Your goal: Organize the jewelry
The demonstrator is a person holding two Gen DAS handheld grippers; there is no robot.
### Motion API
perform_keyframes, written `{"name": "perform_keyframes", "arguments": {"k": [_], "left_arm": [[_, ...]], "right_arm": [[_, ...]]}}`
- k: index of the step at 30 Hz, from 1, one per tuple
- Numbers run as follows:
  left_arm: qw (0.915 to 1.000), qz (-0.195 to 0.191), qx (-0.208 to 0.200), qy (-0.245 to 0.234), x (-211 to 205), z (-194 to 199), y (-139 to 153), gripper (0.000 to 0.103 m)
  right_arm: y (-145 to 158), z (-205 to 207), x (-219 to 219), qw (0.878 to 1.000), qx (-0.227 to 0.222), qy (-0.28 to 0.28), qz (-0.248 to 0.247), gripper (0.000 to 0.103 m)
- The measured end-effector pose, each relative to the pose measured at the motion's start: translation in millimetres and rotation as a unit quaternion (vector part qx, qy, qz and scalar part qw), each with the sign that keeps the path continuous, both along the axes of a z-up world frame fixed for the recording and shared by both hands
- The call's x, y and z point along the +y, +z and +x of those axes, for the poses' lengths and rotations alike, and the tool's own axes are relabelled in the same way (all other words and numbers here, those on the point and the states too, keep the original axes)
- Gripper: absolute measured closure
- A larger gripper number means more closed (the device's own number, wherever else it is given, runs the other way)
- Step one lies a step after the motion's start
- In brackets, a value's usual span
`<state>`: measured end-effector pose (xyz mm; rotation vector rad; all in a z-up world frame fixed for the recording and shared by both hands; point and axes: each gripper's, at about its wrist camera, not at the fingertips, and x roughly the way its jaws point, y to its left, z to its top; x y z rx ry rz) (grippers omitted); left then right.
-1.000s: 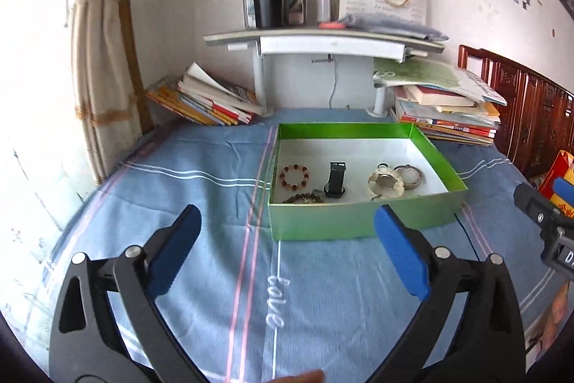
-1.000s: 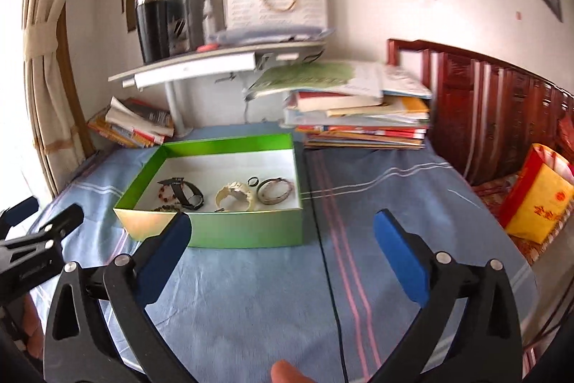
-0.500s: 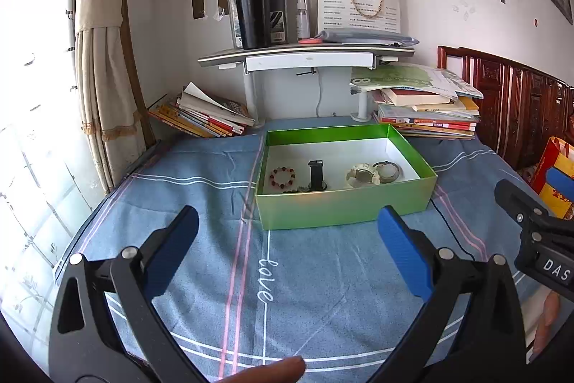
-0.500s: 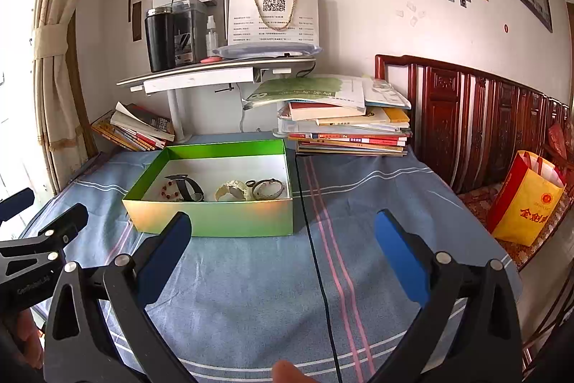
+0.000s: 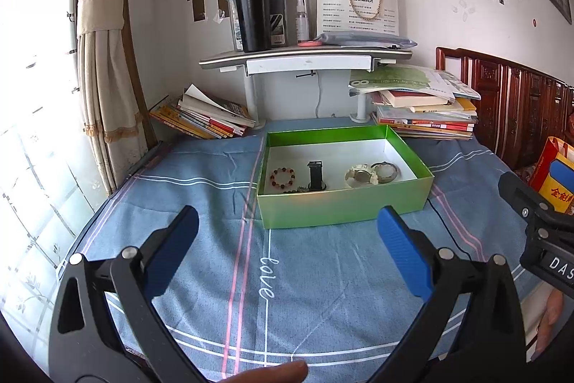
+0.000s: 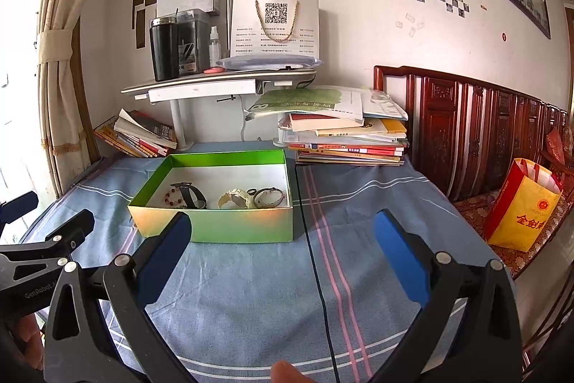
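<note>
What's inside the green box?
In the green box: a bead bracelet, a black watch, a white watch and a silver bangle. The near wall partly hides a darker beaded piece.

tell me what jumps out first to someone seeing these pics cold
The bright green box sits mid-table on the blue striped cloth, holding a red bead bracelet, a black watch, a pale watch and a silver bangle on its white floor. Next come the open left gripper and right gripper, both empty and short of the box.
</note>
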<state>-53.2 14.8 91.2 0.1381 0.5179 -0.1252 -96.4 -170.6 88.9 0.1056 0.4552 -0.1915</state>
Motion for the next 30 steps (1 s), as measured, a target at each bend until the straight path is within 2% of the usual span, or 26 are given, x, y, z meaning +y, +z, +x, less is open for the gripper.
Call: {"name": "perform_keyframes", "arguments": {"k": [30], "left_arm": [[1.0, 0.002, 0.001, -0.002, -1.0, -0.8, 2.0, 0.004]], "right_arm": [[2.4, -3.5, -1.8, 1.0, -0.003, -0.004, 0.001, 0.003]]}}
